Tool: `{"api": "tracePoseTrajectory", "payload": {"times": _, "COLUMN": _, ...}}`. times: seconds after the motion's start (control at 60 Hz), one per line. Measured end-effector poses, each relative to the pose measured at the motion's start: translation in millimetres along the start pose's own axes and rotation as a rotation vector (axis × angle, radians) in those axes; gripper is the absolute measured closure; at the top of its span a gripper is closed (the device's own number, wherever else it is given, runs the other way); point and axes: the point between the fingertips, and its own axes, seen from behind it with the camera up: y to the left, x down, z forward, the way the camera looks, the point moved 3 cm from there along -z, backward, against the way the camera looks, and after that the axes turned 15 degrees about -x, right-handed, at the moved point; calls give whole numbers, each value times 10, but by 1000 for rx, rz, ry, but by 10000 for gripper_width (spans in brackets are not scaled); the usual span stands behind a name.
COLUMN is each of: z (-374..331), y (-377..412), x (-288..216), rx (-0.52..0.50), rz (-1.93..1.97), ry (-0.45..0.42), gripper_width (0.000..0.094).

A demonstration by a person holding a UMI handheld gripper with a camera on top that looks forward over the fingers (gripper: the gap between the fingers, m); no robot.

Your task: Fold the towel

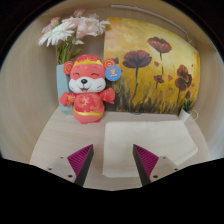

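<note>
Painted poppies (160,62) glow across the far wall behind a pale table (50,140), where a white towel (150,132) lies flat and apparently unfolded, just ahead of the gripper (113,160) and slightly to its right. Its far right corner looks a little rumpled or lifted, near the wall. The gripper hangs above the near edge of the table with its fingers spread apart and nothing between them; the towel's near edge sits just beyond the right finger (150,162), so a grab at that edge or a near corner seems the likely opening move, and the fold appears not yet begun. To the far left, well apart from the towel, stands a red-dressed plush toy (88,90), with a vase of pale flowers (72,30) behind it, both clear of the working space.
</note>
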Motion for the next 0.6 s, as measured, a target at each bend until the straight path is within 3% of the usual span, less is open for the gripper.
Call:
{"api": "tracePoseTrajectory", "payload": {"times": 0.133, "z": 370, "y": -101, "x": 29, "rx": 34, "rz": -14, "ry": 65, "gripper_width": 276}}
{"api": "tracePoseTrajectory", "payload": {"times": 0.183, "z": 410, "y": -134, "x": 9, "rx": 49, "rz": -17, "ry": 63, "gripper_width": 383}}
{"api": "tracePoseTrajectory", "payload": {"times": 0.217, "z": 411, "y": -188, "x": 39, "rx": 73, "rz": -5, "ry": 68, "gripper_width": 505}}
{"api": "tracePoseTrajectory", "payload": {"times": 0.283, "z": 402, "y": -209, "x": 38, "rx": 74, "rz": -4, "ry": 62, "gripper_width": 598}}
{"api": "tracePoseTrajectory", "payload": {"times": 0.367, "z": 365, "y": -342, "x": 50, "rx": 107, "rz": -34, "ry": 77, "gripper_width": 833}}
{"api": "tracePoseTrajectory", "payload": {"times": 0.6, "z": 349, "y": -347, "x": 35, "rx": 90, "rz": -25, "ry": 122, "gripper_width": 896}}
